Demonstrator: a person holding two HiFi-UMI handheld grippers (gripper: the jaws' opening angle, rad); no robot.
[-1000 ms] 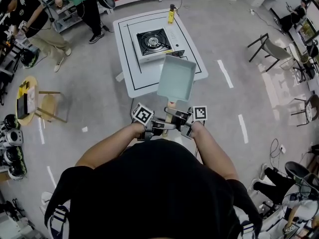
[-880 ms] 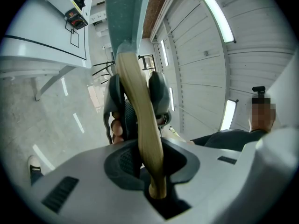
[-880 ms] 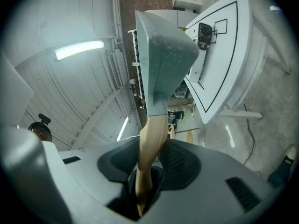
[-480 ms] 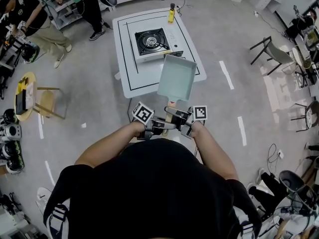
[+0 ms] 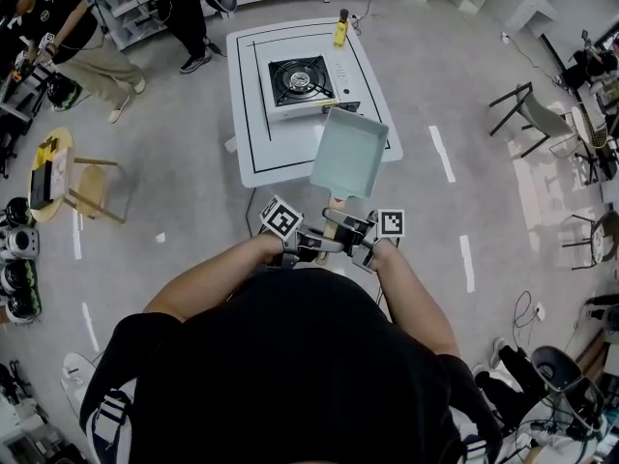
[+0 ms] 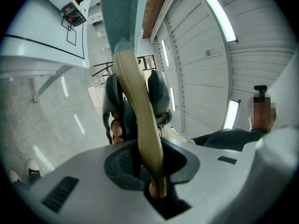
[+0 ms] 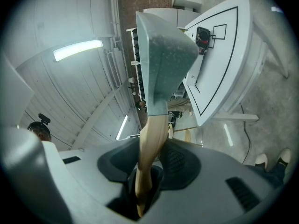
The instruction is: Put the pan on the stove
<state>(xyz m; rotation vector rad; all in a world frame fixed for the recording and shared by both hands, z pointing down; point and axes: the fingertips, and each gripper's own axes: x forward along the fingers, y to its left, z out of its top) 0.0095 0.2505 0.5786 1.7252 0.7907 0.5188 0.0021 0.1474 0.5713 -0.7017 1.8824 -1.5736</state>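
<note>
A pale green rectangular pan (image 5: pixel 348 153) with a wooden handle (image 5: pixel 336 204) hangs in the air over the near right corner of a white table (image 5: pixel 253 153). My left gripper (image 5: pixel 317 244) and my right gripper (image 5: pixel 345 226) are both shut on that handle. In the left gripper view the handle (image 6: pixel 138 125) runs up from between my pads to the pan (image 6: pixel 122 13). The right gripper view shows the handle (image 7: pixel 148 146) clamped and the pan (image 7: pixel 163 64) tilted above it. A portable gas stove (image 5: pixel 300 80) sits on the table beyond the pan, with nothing on its burner.
A yellow bottle (image 5: pixel 341 29) stands at the table's far edge. People stand at the back left. A wooden stool (image 5: pixel 94 188) is on the floor to the left, chairs (image 5: pixel 530 106) to the right. A table leg (image 7: pixel 243 117) shows below the tabletop.
The table and stove have shifted slightly down and to the right in the head view. The pan stays in the same two-gripper hold.
</note>
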